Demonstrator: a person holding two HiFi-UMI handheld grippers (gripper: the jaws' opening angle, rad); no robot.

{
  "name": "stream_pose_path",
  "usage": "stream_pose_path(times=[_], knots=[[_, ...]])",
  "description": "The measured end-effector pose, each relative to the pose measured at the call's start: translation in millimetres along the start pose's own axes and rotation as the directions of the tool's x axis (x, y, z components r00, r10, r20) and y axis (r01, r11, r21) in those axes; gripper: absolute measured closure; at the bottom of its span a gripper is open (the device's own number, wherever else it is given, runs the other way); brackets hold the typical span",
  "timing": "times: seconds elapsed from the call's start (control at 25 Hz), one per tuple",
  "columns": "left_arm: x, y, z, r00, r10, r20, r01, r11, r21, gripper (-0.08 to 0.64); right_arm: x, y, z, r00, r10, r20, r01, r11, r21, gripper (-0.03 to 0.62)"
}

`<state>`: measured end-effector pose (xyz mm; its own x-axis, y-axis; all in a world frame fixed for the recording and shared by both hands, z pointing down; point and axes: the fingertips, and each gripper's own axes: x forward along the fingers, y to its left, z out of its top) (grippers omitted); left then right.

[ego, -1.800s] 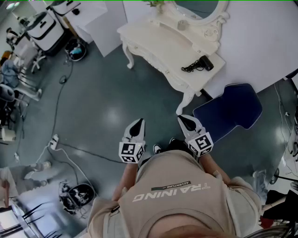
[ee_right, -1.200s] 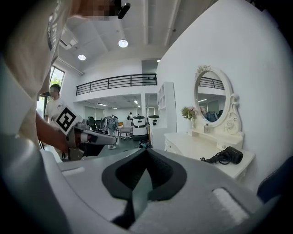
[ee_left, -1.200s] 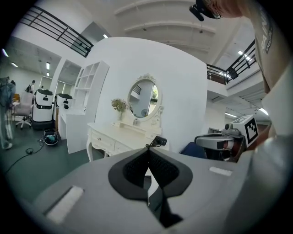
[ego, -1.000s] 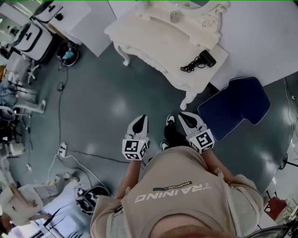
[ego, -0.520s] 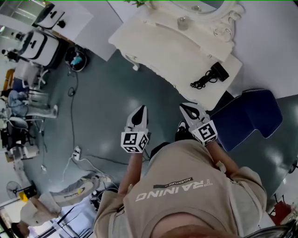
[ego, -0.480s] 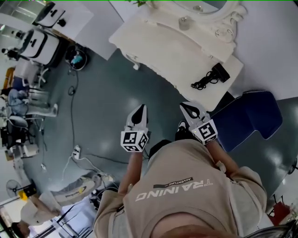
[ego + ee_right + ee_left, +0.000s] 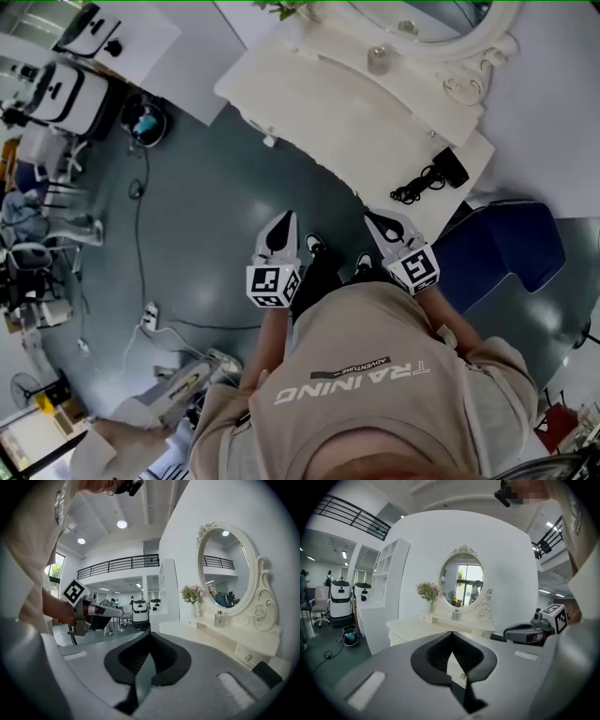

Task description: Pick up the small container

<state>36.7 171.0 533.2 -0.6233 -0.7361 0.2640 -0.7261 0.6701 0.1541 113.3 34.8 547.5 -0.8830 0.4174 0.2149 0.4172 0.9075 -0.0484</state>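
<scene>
Reading what print I can find, only the beige shirt (image 7: 375, 412) below me offers any: "TRAINING" in large white letters, and a small dark tag that seems to say "ADVENTURE". My left gripper (image 7: 279, 225) has its jaws pressed together with nothing between them. My right gripper (image 7: 382, 223) is likewise closed and empty. The small clear container with a silvery cap (image 7: 378, 59) stands on the raised shelf of the white ornate dressing table (image 7: 328, 103), under the oval mirror (image 7: 422, 19), ahead of both my tips and well apart from them.
</scene>
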Motion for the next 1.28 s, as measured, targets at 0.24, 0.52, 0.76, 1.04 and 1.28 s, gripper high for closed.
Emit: stream_pose_path(times=[0.24,0.52,0.76,1.04,1.28], knots=[[44.0,41.6,8.4,0.999,-0.053,0.004,0.053,0.999,-0.008,0.541,48.5,-22.5,21.1,0.998,-0.057,-0.013,0.057,0.998,-0.037,0.589],[97.5,87.9,29.2,0.990,-0.140,0.011,0.139,0.990,0.031,0.543,107.9,-46.6,45.8,0.991,-0.136,-0.009,0.136,0.989,-0.052,0.589],[118.7,124.3,24.2,0.978,-0.206,-0.027,0.207,0.978,0.023,0.543,143.0,-61.0,48.5,0.971,-0.240,-0.022,0.239,0.971,-0.022,0.589],[151.8,153.7,26.1,0.975,-0.210,-0.070,0.212,0.977,0.023,0.543,165.4,-86.1,62.2,0.958,-0.288,-0.015,0.287,0.956,-0.059,0.589],[180.5,174.0,41.1,0.966,-0.227,-0.123,0.235,0.970,0.055,0.541,194.3,-111.8,66.3,0.945,-0.327,0.024,0.328,0.944,-0.033,0.589]])
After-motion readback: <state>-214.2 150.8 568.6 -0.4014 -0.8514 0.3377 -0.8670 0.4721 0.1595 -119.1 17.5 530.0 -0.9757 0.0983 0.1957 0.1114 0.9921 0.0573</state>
